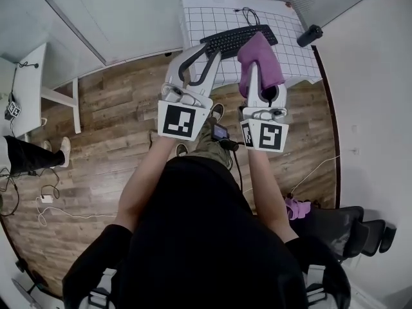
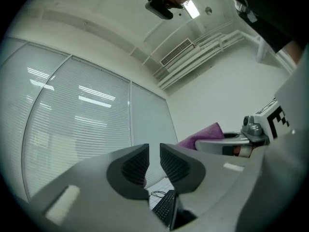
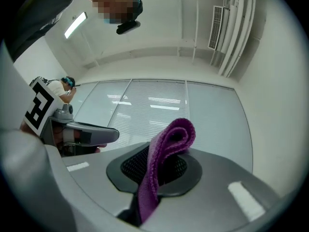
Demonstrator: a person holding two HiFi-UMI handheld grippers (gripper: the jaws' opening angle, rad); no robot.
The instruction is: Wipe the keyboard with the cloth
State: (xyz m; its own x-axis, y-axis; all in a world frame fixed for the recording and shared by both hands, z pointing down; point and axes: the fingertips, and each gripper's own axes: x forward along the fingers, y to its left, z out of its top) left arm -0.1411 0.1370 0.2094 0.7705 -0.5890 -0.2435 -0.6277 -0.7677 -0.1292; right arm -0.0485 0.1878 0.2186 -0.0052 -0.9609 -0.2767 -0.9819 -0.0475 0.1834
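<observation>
Two arms reach out toward 12 o'clock, and each hand holds a tool. The left tool [image 1: 203,59] [image 2: 154,154] has its two jaws close together. There is only a thin gap between them, and nothing is in the gap.

The right tool [image 1: 258,68] [image 3: 159,164] is at 3 o'clock from the left one. It is squeezed tight on the purple cloth [image 1: 261,55] [image 3: 174,133]. The cloth is folded over. Its round fold sticks out past the jaw tips toward 12 o'clock, and the rest hangs down between the jaws. Both tools are up in the air, tipped a little upward, above the brown wood floor [image 1: 116,111].

Farther out at 12 o'clock stands a white surface [image 1: 297,64] with a grid of lines on it. The black keyboard [image 1: 233,40] [image 2: 165,208] lies slanted on it. In the head view the far end of the cloth covers part of the keyboard, and I cannot tell if they touch. A thin black cable [image 1: 248,15] lies at 12 o'clock from the keyboard. A dark round thing [image 1: 309,35] stands at 3 o'clock from it, at the edge of the surface.
</observation>
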